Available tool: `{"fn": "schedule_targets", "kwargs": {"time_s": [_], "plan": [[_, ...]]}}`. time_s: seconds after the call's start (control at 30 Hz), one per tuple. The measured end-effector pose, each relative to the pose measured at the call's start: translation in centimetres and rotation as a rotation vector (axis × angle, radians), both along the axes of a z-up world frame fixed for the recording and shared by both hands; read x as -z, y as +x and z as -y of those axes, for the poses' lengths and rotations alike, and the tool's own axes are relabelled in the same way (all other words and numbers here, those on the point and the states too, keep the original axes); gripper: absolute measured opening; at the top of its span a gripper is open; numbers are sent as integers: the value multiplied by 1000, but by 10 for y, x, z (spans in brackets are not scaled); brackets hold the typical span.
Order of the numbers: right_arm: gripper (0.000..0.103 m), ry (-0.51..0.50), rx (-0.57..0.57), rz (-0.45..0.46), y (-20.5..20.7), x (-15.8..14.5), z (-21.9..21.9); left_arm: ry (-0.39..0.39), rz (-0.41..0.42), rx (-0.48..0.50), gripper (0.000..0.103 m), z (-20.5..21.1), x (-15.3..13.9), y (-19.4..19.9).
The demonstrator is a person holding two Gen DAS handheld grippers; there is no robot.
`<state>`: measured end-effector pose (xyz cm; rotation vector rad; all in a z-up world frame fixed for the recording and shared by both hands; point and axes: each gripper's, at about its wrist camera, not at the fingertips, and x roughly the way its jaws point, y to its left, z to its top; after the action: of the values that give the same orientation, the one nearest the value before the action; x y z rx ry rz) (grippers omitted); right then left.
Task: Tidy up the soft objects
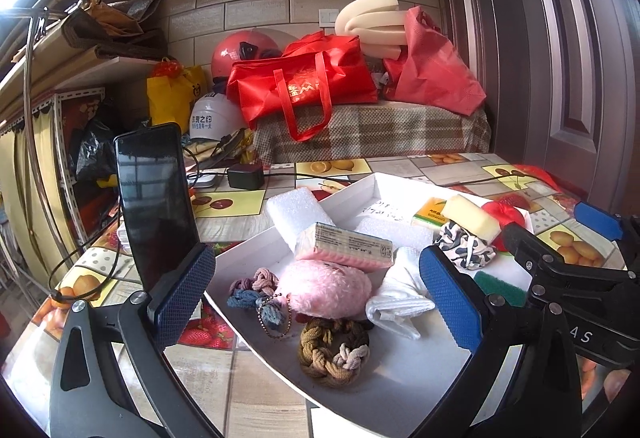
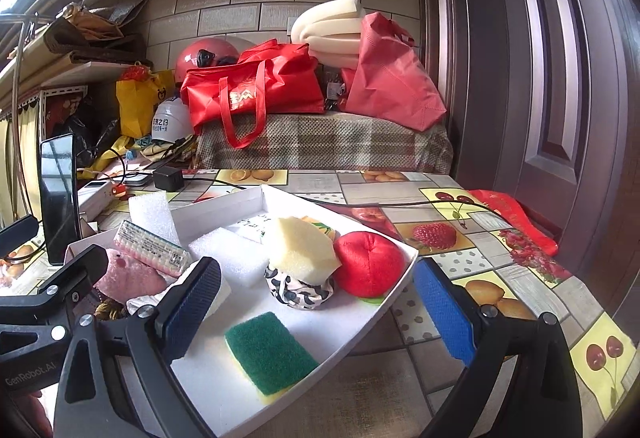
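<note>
A white tray (image 1: 248, 258) (image 2: 396, 290) on the table holds soft things: a pink plush (image 1: 328, 288), a brown braided ring (image 1: 332, 352), a small knitted keychain (image 1: 256, 288), a folded white cloth (image 1: 396, 298), a tissue pack (image 1: 346, 246), a yellow sponge (image 2: 300, 248) on a patterned scrunchie (image 2: 298, 288), a red plush fruit (image 2: 370, 264) and a green scourer (image 2: 270, 352). My left gripper (image 1: 316, 302) is open above the tray's left end. My right gripper (image 2: 320, 312) is open, straddling the tray's right end, and shows in the left wrist view (image 1: 560, 234).
A phone (image 1: 156, 206) stands upright at the tray's left. A white foam block (image 1: 298, 212) leans on the tray's far rim. A charger (image 1: 245, 175) and cables lie behind. Red bags (image 1: 304, 82) sit on a covered box at the back; a door (image 2: 560, 58) stands right.
</note>
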<state>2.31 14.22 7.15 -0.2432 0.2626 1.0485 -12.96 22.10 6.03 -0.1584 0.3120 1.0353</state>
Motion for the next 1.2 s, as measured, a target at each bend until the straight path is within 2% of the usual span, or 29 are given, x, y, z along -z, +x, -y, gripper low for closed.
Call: {"fn": "schedule_targets", "kwargs": {"time_s": [0.33,0.53,0.9,1.0,1.07,1.17,1.2], "plan": [[98,-20,3,-48,1,3,26,-10,36,19,103,31,-1,-19],[98,-15,-30,-66,1,3,54,20,30,1,103,57,-1,-27],[98,-32,-72,-112,4,6,103,-9,-13,53,103,93,3,-24],[98,-1,-80,-104,1,5,124,2,-23,35,103,108,2,-26],[98,47,-67,-84,-3,1,143,2,-18,63,103,118,2,-28],[98,166,-27,-96,0,-10,178,-6,9,95,103,129,0,-32],[103,211,-3,-109,3,-13,189,5,14,91,103,132,-1,-33]]}}
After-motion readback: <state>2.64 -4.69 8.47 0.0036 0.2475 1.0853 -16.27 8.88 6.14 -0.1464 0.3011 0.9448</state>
